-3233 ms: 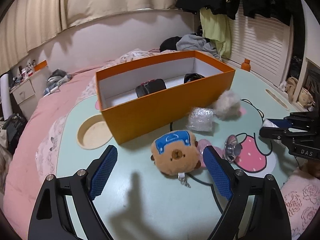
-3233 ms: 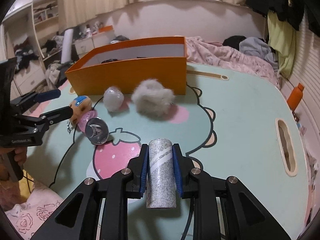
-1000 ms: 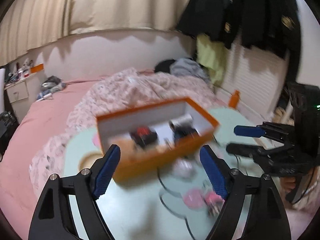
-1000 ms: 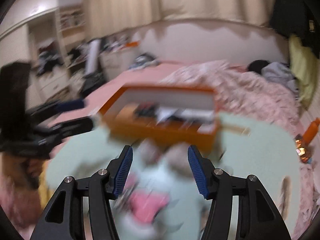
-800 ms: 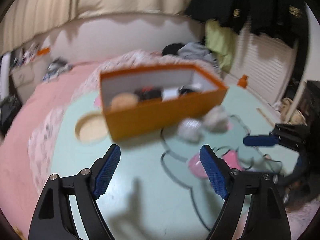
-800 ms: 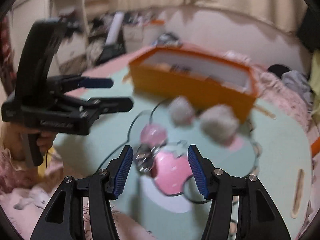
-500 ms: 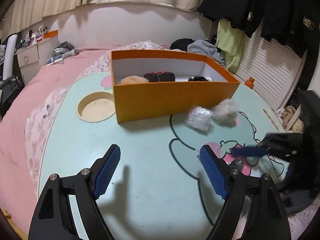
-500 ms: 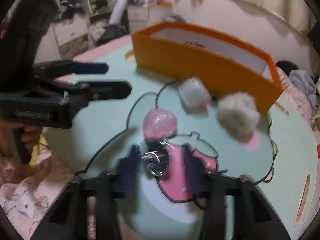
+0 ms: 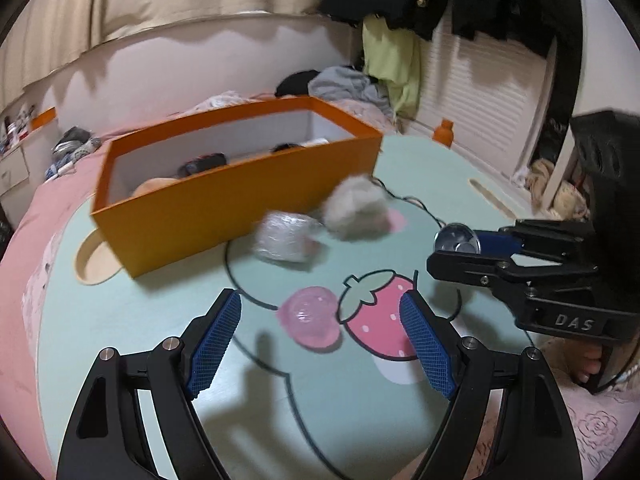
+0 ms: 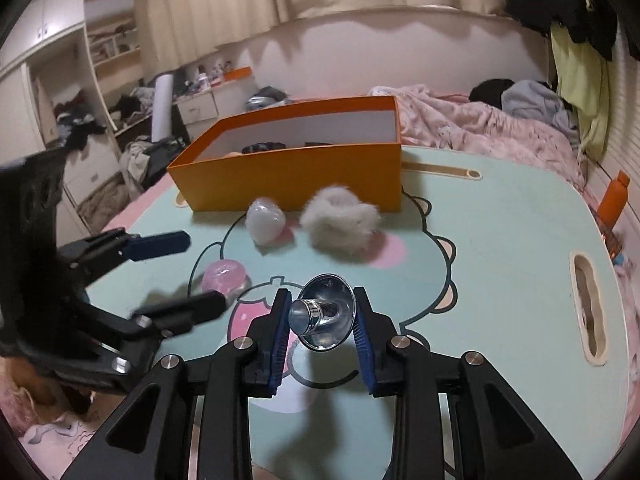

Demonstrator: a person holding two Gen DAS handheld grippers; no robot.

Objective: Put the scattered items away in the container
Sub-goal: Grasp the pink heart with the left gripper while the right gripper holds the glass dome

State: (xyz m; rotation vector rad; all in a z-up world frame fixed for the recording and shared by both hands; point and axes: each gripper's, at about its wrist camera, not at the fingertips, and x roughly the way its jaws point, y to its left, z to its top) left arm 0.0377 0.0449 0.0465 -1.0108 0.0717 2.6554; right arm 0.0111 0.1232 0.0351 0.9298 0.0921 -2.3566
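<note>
Shiny metal funnel (image 10: pixel 326 312) clamped in right gripper (image 10: pixel 320 326), spout toward camera; left gripper (image 9: pixel 320 344) open

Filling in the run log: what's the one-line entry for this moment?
right gripper: jaws just closed, shut on shiny metal funnel | left gripper: open over pink ball | orange box: partly filled

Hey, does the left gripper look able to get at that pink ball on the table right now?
Probably yes. The left gripper is open, and the pink ball lies just ahead between its fingers with bare table around it. The right gripper, shut on a shiny metal piece, sits off to the side.
</note>
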